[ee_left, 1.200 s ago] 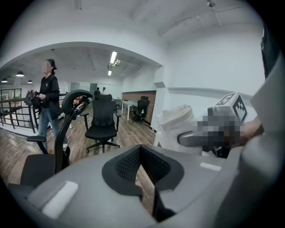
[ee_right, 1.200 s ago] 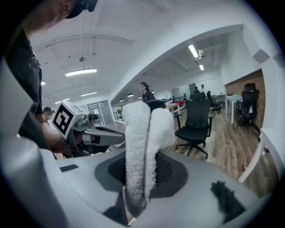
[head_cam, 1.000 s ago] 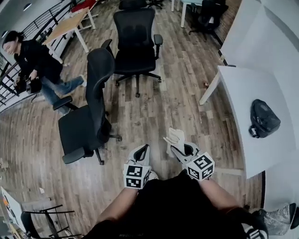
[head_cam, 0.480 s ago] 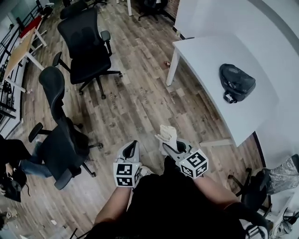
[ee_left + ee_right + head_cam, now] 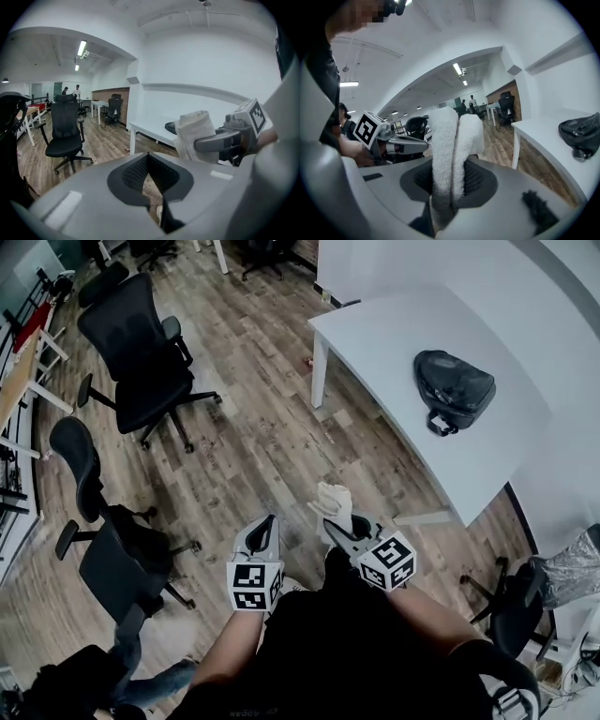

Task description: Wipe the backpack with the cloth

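A black backpack (image 5: 454,388) lies on the white table (image 5: 394,334) at the upper right of the head view, well away from both grippers; it also shows in the right gripper view (image 5: 580,132). My right gripper (image 5: 339,525) is shut on a folded white cloth (image 5: 334,501), which stands up between the jaws (image 5: 452,150). My left gripper (image 5: 262,535) is held beside it, shut with nothing in it. From the left gripper view the cloth (image 5: 197,133) and the right gripper (image 5: 225,140) show at the right.
Black office chairs (image 5: 141,352) stand on the wooden floor at the left, another chair (image 5: 112,559) nearer. A person's legs (image 5: 141,681) are at the bottom left. A dark chair (image 5: 516,610) is by the table's near edge.
The view has swung right and nearer the table: the backpack now sits closer to the middle right. Both grippers keep their hold and pose. The chairs have slid left.
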Demonstrator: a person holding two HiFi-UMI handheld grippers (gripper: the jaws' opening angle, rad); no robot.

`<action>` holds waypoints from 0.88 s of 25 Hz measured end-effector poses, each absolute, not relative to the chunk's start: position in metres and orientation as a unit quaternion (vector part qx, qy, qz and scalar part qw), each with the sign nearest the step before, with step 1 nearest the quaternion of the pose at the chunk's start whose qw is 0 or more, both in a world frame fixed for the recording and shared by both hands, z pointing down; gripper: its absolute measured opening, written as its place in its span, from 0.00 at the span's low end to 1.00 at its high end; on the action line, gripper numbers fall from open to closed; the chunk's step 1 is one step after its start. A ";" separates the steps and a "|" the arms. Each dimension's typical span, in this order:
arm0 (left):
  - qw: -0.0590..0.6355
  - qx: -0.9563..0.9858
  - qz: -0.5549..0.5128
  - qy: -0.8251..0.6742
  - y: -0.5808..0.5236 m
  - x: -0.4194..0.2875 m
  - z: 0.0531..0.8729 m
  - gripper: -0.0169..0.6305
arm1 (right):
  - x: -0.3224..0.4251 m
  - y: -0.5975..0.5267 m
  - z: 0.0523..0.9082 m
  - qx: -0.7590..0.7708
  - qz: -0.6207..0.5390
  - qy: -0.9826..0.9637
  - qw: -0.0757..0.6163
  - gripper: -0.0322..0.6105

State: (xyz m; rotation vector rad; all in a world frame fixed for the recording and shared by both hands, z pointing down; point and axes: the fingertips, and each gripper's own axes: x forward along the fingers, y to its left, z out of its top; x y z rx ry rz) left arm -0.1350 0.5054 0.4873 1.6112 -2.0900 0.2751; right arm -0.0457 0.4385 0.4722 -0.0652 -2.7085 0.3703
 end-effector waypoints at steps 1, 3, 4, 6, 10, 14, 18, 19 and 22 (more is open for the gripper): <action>0.241 0.591 0.103 -0.763 0.497 -0.134 0.487 0.04 | -0.045 0.430 0.473 -0.021 0.135 -0.970 0.201 0.20; 0.240 0.594 0.107 -0.761 0.481 -0.134 0.487 0.04 | -0.046 0.412 0.473 -0.017 0.136 -0.971 0.197 0.20; 0.239 0.596 0.110 -0.759 0.472 -0.135 0.486 0.04 | -0.047 0.404 0.472 -0.015 0.137 -0.971 0.194 0.20; 0.238 0.601 0.116 -0.754 0.455 -0.134 0.485 0.04 | -0.049 0.387 0.469 -0.011 0.138 -0.972 0.189 0.20; 0.234 0.612 0.123 -0.745 0.419 -0.135 0.485 0.04 | -0.052 0.356 0.470 -0.005 0.141 -0.973 0.184 0.20; 0.234 0.622 0.123 -0.737 0.376 -0.132 0.489 0.04 | -0.050 0.326 0.470 -0.003 0.151 -0.972 0.177 0.20; 0.219 0.640 0.125 -0.726 0.324 -0.126 0.482 0.04 | -0.048 0.291 0.467 0.002 0.153 -0.974 0.168 0.20; 0.214 0.644 0.126 -0.724 0.312 -0.124 0.479 0.04 | -0.047 0.282 0.466 0.003 0.152 -0.974 0.165 0.20; 0.202 0.652 0.128 -0.720 0.282 -0.121 0.471 0.04 | -0.042 0.254 0.461 0.012 0.151 -0.976 0.157 0.20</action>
